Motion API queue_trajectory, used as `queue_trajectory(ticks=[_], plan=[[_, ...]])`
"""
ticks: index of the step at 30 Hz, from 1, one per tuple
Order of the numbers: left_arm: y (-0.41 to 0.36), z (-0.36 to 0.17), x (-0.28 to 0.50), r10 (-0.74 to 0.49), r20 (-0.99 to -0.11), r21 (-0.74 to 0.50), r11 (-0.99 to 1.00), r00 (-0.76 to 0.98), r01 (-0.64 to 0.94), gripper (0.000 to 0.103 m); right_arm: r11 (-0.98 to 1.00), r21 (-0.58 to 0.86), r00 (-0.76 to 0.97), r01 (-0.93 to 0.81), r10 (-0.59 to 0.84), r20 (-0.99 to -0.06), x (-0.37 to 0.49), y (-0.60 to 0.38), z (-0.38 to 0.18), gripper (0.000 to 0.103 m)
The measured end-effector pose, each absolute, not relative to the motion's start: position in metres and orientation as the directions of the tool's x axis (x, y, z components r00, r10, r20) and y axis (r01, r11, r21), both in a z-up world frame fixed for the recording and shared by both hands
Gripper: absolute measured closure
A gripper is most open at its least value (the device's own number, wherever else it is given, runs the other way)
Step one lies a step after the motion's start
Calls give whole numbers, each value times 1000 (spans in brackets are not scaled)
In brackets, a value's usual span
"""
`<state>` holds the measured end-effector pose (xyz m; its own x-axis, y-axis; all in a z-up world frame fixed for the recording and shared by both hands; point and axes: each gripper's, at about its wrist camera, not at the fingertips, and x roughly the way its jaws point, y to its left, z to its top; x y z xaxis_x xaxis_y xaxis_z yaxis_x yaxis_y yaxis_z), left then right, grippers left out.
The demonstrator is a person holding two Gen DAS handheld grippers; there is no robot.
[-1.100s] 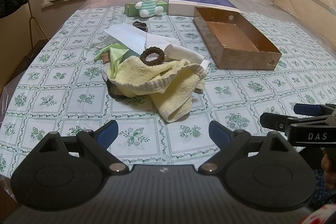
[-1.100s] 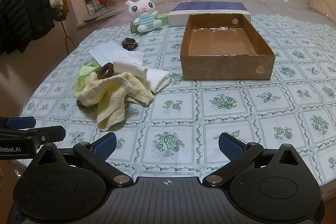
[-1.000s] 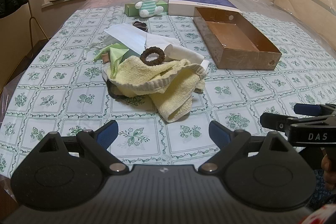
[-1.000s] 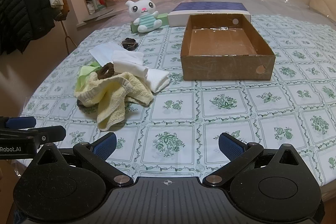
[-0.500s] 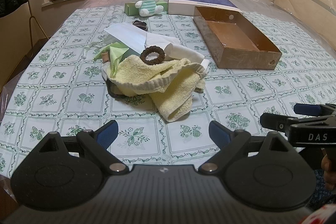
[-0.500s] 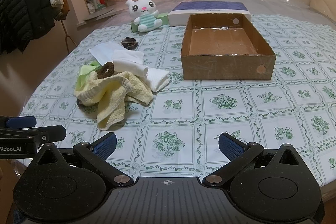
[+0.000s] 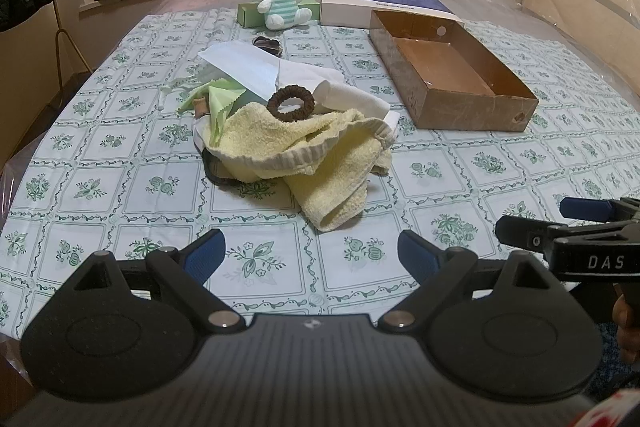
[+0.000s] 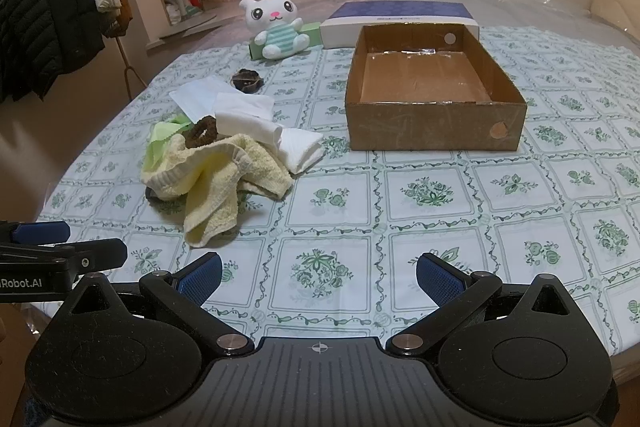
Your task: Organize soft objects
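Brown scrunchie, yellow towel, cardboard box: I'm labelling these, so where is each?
Brown scrunchie (image 7: 291,103), left wrist view, on its fabric ring.
Yellow towel (image 7: 320,167), left wrist view, on its folded middle.
Cardboard box (image 8: 434,127), right wrist view, on its near wall.

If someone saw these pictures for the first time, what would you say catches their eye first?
Probably the rumpled heap of cloths mid-table, topped by a yellow towel with a brown hair scrunchie resting on it. To its right sits an open, empty cardboard box, and at the far edge a white plush bunny faces the cameras. Both the left gripper and the right gripper are open and hold nothing.
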<state>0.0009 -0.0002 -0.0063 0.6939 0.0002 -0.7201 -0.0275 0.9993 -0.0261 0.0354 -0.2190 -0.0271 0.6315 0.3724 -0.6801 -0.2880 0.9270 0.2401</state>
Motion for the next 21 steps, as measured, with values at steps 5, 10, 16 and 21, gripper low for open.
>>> queue_trajectory(ticks=[5,10,16,21], plan=[[0,-8,1,0,-721,-26,999,693,-28,11,927,240,629,-289,373,-682,36,-218,-30,0],[0,-8,1,0,-721,-27,999,693,-28,11,927,240,629,-290,373,-682,36,-218,-29,0],[0,-8,1,0,-722,-27,999,692,-28,11,926,239,628,-290,373,-683,36,-218,-29,0],[0,-8,1,0,-722,-27,999,692,-28,11,927,239,628,-290,373,-683,36,-218,-29,0]])
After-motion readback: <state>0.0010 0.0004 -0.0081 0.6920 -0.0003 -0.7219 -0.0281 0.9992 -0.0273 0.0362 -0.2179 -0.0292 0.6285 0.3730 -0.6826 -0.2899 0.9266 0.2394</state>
